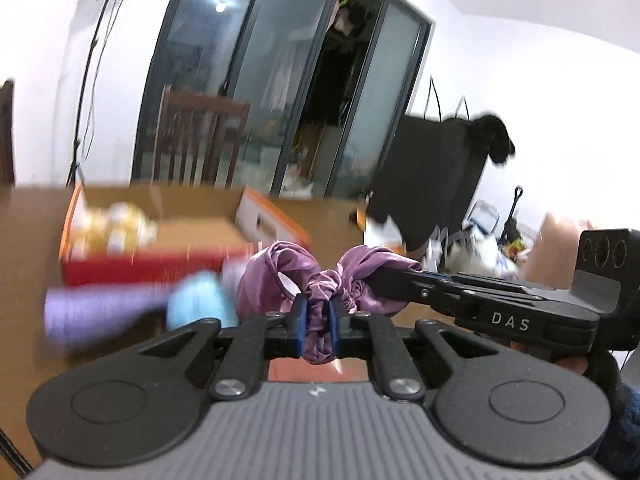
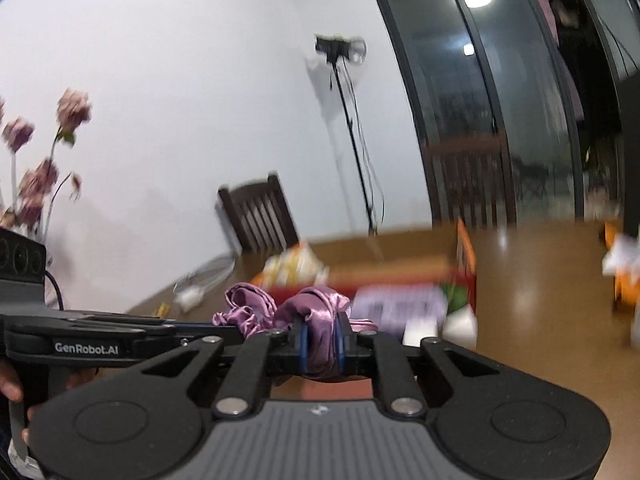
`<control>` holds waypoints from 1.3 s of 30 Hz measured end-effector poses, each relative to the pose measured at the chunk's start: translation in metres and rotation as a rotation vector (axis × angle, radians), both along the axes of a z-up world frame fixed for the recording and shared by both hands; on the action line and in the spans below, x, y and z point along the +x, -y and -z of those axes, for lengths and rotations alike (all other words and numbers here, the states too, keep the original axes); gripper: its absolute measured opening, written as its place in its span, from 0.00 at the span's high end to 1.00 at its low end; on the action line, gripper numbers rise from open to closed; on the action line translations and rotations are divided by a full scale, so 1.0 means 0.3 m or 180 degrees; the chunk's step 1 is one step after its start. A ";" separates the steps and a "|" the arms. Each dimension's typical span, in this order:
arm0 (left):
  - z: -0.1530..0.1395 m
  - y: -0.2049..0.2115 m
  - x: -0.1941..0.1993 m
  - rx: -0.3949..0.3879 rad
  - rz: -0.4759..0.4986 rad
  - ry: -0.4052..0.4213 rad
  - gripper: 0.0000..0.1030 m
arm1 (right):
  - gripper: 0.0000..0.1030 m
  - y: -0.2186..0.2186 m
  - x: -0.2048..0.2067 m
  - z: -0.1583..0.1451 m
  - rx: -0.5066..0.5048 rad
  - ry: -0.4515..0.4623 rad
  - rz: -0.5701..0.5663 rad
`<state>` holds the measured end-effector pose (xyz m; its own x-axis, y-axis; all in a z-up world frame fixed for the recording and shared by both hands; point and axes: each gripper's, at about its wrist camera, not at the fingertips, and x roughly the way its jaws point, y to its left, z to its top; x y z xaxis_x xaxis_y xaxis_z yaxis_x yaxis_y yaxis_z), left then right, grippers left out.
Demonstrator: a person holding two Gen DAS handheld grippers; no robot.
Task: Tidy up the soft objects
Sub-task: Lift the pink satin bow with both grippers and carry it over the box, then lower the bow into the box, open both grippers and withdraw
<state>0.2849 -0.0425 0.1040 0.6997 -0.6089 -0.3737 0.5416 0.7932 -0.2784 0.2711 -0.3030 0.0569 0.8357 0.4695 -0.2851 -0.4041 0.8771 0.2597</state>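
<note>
A purple satin cloth (image 1: 280,272) hangs bunched between both grippers above the brown table (image 1: 28,248). My left gripper (image 1: 318,320) is shut on one gathered part of it, blue pads pressing the fabric. My right gripper (image 1: 370,278) comes in from the right and is shut on the other end. In the right wrist view the right gripper (image 2: 322,340) clamps the satin cloth (image 2: 320,308), and the left gripper (image 2: 236,330) reaches in from the left. Behind stands an open cardboard box (image 1: 132,268) with a red side. A lavender soft item (image 1: 92,308) and a light blue one (image 1: 196,304) lie blurred before it.
Yellowish things (image 1: 116,224) sit in the box. Wooden chairs (image 1: 200,136) (image 2: 260,212) stand at the table's far side, and a light stand (image 2: 352,128) by the wall. A black bag (image 1: 432,168) is on the right, and dried flowers (image 2: 40,160) on the left.
</note>
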 end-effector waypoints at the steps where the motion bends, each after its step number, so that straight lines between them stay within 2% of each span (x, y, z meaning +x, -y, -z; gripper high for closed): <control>1: -0.024 0.008 0.068 -0.0004 -0.0006 0.0013 0.89 | 0.88 0.003 0.054 -0.025 -0.0021 0.0058 0.0016; 5: -0.085 0.058 0.381 0.0018 -0.0098 -0.0076 0.89 | 0.88 0.017 0.351 -0.105 -0.0073 0.0060 0.0055; 9: -0.077 0.115 0.725 0.0013 -0.0203 -0.0437 0.89 | 0.88 0.013 0.695 -0.126 -0.0203 -0.0149 0.0181; 11: -0.036 0.137 0.887 0.0015 -0.0267 -0.0600 0.89 | 0.88 0.001 0.870 -0.106 -0.0308 -0.0326 0.0227; 13: 0.022 0.153 1.026 -0.0013 -0.0352 -0.0875 0.89 | 0.88 -0.010 1.032 -0.064 -0.0360 -0.0551 0.0275; 18: 0.174 0.194 1.231 0.0101 -0.0626 -0.1227 0.89 | 0.88 -0.046 1.295 0.081 -0.0587 -0.0954 0.0391; 23: 0.239 0.241 1.265 0.0387 -0.0643 -0.1225 0.85 | 0.82 -0.106 1.397 0.189 -0.1106 -0.1185 0.0496; 26: 0.248 0.213 1.280 0.0269 -0.0649 -0.1333 0.77 | 0.78 -0.105 1.403 0.180 -0.1054 -0.1204 0.0582; 28: 0.228 0.190 1.263 0.0230 -0.0779 -0.1270 0.66 | 0.75 -0.100 1.402 0.178 -0.1010 -0.1197 0.0593; 29: 0.210 0.179 1.251 0.0218 -0.0815 -0.1249 0.64 | 0.74 -0.098 1.399 0.175 -0.0984 -0.1186 0.0584; 31: 0.151 0.153 1.222 0.0134 -0.0855 -0.1184 0.56 | 0.64 -0.084 1.378 0.151 -0.0877 -0.1161 0.0562; 33: 0.081 0.136 1.180 0.0068 -0.0823 -0.1042 0.44 | 0.58 -0.063 1.335 0.101 -0.0800 -0.1070 0.0568; 35: -0.007 0.127 1.116 0.0151 -0.0769 -0.0856 0.44 | 0.55 -0.052 1.287 0.032 -0.0768 -0.0956 0.0539; 38: -0.127 0.115 1.018 0.0214 -0.0717 -0.0614 0.36 | 0.50 -0.037 1.189 -0.097 -0.0803 -0.0741 0.0523; 39: -0.175 0.105 0.972 0.0270 -0.0675 -0.0516 0.35 | 0.44 -0.030 1.149 -0.144 -0.0813 -0.0672 0.0515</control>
